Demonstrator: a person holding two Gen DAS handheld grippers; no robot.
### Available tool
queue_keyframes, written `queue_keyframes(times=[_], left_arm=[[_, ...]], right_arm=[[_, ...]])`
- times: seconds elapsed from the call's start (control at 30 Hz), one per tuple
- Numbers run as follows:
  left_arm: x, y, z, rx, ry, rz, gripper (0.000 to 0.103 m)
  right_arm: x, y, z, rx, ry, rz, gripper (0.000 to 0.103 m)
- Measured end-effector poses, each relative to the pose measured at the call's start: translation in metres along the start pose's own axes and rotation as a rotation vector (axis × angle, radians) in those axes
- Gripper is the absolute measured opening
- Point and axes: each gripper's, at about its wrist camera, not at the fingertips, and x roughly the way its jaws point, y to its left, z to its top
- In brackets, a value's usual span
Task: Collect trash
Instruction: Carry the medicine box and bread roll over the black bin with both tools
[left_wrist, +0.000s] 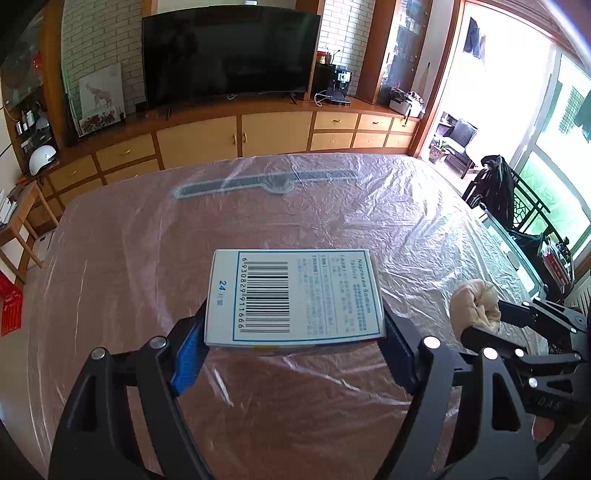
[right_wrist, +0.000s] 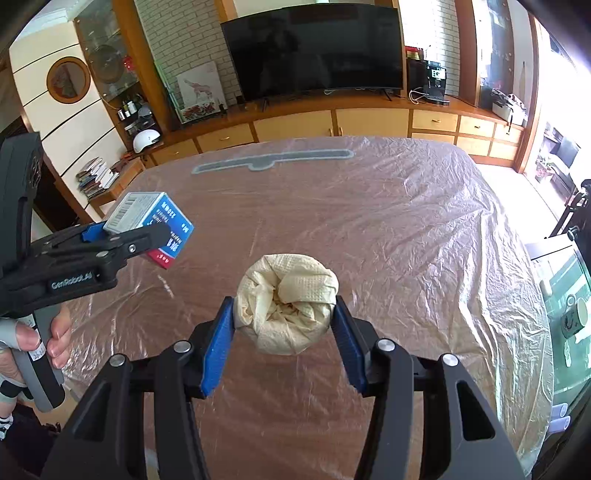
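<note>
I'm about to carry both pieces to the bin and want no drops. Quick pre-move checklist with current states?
1. Left tongs clamped on box: ok, pads press both side edges.
2. Right tongs clamped on paper wad: ok, pads squeeze it from both sides.
3. Both items lifted clear of the table: ok.
4. Two tongs apart, not colliding: ok, side by side with a gap.
5. Other trash left on table: ok, none visible on the plastic cover.
6. Bin location: cannot tell, no bin in either view.

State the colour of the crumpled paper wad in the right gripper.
Pale cream crumpled paper wad, clearest in the right wrist view.
</note>
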Motion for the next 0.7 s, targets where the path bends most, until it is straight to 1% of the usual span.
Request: queue_keyframes(times=[0.17, 0.47, 0.7], left_arm=[[-0.019, -0.004, -0.016, 0.001, -0.013, 0.003, 0.080], [-0.058, -0.013, -0.044, -0.006, -0.037, -0.017, 0.080], [-0.092, -0.026, -0.072, 0.008, -0.053, -0.049, 0.080]], right_arm=[[-0.012, 0.002, -0.004, -0.009, -0.003, 0.028, 0.051], [-0.042, 0.000, -0.012, -0.019, -0.017, 0.110, 0.051], [-0.066, 0.003, -0.027, -0.032, -0.006, 0.200, 0.051]])
